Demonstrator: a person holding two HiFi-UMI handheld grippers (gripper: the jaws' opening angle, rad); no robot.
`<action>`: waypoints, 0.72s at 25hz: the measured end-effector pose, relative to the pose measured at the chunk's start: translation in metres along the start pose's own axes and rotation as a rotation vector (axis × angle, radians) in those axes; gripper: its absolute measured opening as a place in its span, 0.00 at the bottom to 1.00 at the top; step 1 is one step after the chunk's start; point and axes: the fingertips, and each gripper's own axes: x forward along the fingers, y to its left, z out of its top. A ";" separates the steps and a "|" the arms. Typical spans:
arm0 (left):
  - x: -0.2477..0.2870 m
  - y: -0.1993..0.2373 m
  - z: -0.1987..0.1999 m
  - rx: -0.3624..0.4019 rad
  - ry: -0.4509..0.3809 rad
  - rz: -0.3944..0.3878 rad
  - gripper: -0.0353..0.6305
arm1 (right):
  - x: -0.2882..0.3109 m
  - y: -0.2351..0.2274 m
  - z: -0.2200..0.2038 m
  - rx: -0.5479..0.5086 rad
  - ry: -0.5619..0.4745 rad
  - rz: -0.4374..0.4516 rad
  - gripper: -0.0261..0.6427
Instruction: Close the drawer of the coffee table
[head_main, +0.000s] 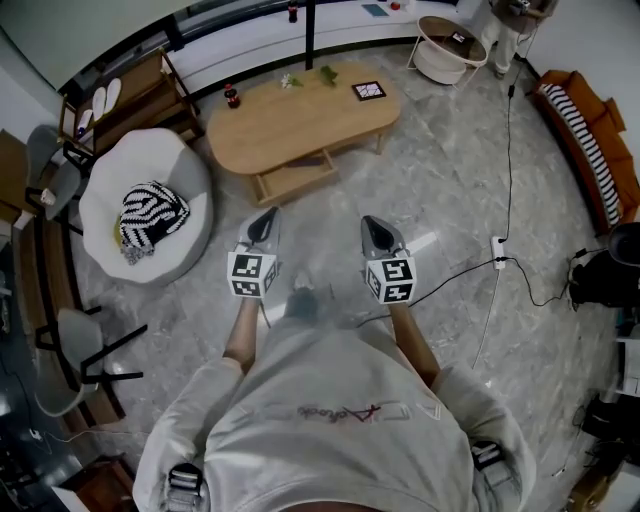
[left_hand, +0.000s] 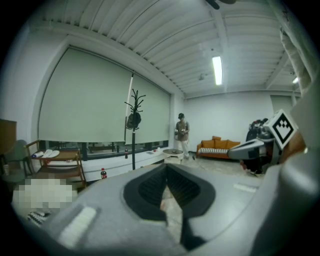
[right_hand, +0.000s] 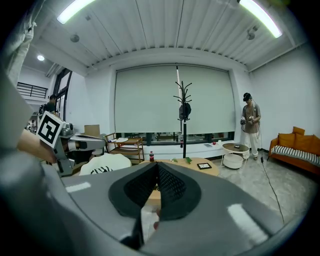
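Observation:
The oval wooden coffee table (head_main: 300, 118) stands ahead of me on the marble floor. Its drawer (head_main: 293, 180) juts out from under the near edge, open toward me. My left gripper (head_main: 268, 214) and right gripper (head_main: 372, 221) hover side by side short of the drawer, both pointing at the table, both shut with nothing in them. In the right gripper view the closed jaws (right_hand: 156, 181) cover the table's near side; the table top (right_hand: 200, 168) shows past them. In the left gripper view the shut jaws (left_hand: 167, 181) hide the table.
A white beanbag (head_main: 140, 170) with a striped cloth sits left of the table. A power strip (head_main: 497, 250) and cables lie on the floor at right. An orange sofa (head_main: 592, 140), a round side table (head_main: 449, 45) and a person (right_hand: 250, 124) are further off.

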 end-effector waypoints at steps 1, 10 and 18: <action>0.010 0.010 0.003 -0.001 0.003 0.000 0.06 | 0.013 -0.003 0.005 0.000 0.002 0.000 0.05; 0.089 0.083 0.018 -0.006 0.012 -0.037 0.06 | 0.110 -0.022 0.040 -0.001 0.010 -0.023 0.05; 0.144 0.116 0.031 -0.003 -0.002 -0.079 0.06 | 0.158 -0.045 0.056 0.000 0.015 -0.067 0.05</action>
